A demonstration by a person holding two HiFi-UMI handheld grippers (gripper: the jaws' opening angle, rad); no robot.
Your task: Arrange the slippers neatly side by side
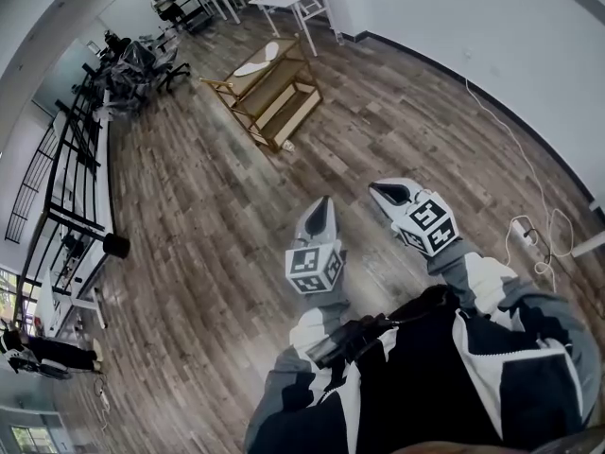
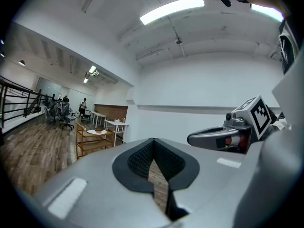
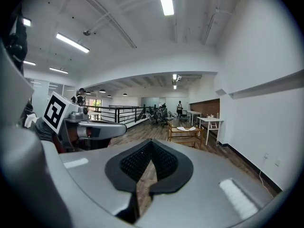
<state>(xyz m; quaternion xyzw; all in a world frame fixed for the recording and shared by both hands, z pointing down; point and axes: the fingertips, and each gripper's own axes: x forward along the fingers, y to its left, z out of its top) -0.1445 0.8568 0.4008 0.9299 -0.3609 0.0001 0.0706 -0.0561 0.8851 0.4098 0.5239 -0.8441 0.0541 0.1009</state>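
Two grippers are held out in front of your chest, with your forearms bent and drawn in close. In the head view your left gripper (image 1: pixel 320 208) points toward 12 o'clock. Your right gripper (image 1: pixel 388 193) sits just beside it at its 2 o'clock and is angled toward 10 o'clock, so the two noses lean toward each other without touching. Both tongs are pressed together with nothing in them — in each gripper view the black pads (image 2: pixel 137 158) meet along a seam, and only the wooden floor (image 1: pixel 189 253) shows through the slit below.

The slippers (image 1: pixel 257 61) are well apart from you, at about 11 o'clock, lying on the top level of a wooden cart (image 1: pixel 295 100). They are white and flat. Their long axis runs roughly from 8 o'clock to 2 o'clock along the cart's top, and one seems to lie beyond the other on that line — which end is the toe is too small to tell.
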